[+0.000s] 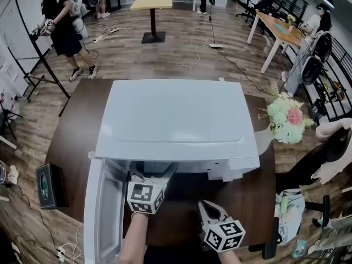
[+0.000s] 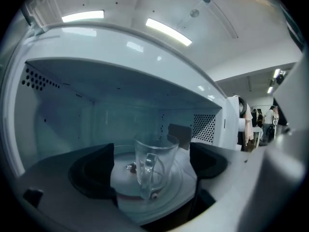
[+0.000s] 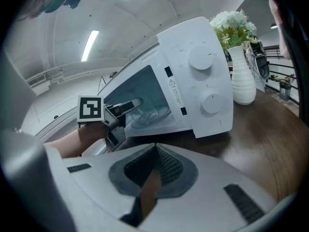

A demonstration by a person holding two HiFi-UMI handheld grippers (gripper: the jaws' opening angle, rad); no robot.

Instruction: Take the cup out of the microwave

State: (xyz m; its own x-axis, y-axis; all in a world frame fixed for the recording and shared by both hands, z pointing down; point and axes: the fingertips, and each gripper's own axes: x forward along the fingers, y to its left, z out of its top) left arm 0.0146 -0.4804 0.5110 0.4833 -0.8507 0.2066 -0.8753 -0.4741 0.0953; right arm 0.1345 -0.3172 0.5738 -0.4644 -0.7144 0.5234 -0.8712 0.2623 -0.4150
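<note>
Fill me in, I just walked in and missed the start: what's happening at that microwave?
A person holds a claw in each hand at a white microwave on a dark table; its door is swung open. The left claw reaches inside, jaws apart on either side of a clear glass cup standing on the turntable, not yet closed on it. The right claw hangs outside in front, jaws together and empty.

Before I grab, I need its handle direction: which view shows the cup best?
Left gripper view: the cup stands upright between open jaws, handle toward camera. Right gripper view glimpses it; head view hides it.
</note>
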